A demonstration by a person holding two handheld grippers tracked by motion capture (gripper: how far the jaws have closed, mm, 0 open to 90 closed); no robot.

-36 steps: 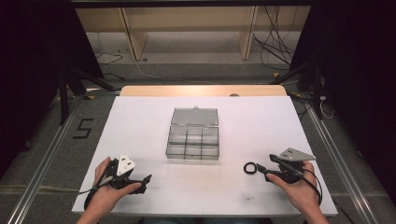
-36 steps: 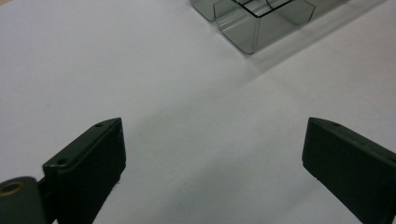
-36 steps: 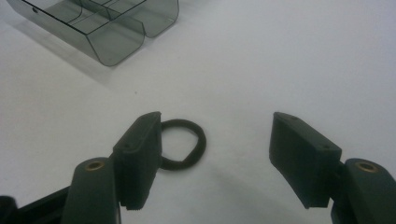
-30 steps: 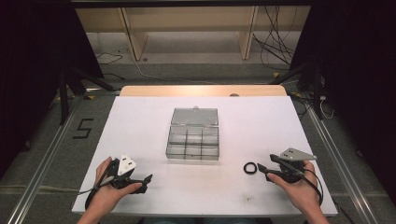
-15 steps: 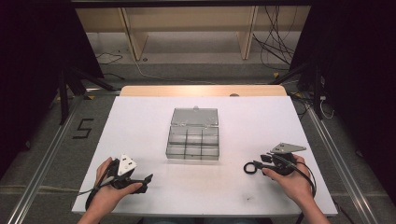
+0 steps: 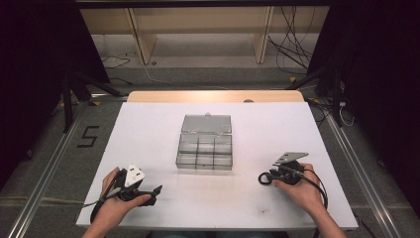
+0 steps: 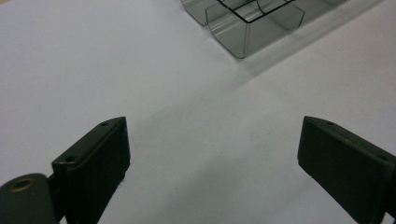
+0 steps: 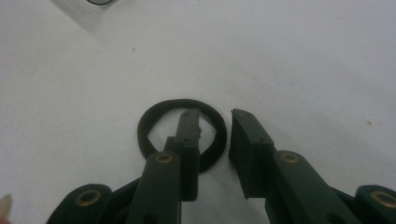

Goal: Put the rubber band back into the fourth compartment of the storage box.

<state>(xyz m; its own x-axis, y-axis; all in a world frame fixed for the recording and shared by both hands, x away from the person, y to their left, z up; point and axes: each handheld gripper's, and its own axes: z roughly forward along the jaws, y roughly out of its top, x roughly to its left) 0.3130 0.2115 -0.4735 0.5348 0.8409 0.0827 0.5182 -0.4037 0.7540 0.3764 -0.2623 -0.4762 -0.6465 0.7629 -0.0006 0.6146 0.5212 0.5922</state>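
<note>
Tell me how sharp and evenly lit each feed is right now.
High view: white table evenly lit, surroundings dark, clear plastic compartment box sharp. Left gripper view: soft focus, the box casting a faint shadow. Right gripper view: black elastic ring reasonably sharp, near parts of the right gripper blurred.

The high view looks forward and down from above the near edge, taking in the whole tabletop (image 6: 148, 129). Each gripper view sits low, skimming the white surface along its own fingers. The left one shares the box (image 7: 247, 23) with the high view (image 6: 205, 148).
</note>
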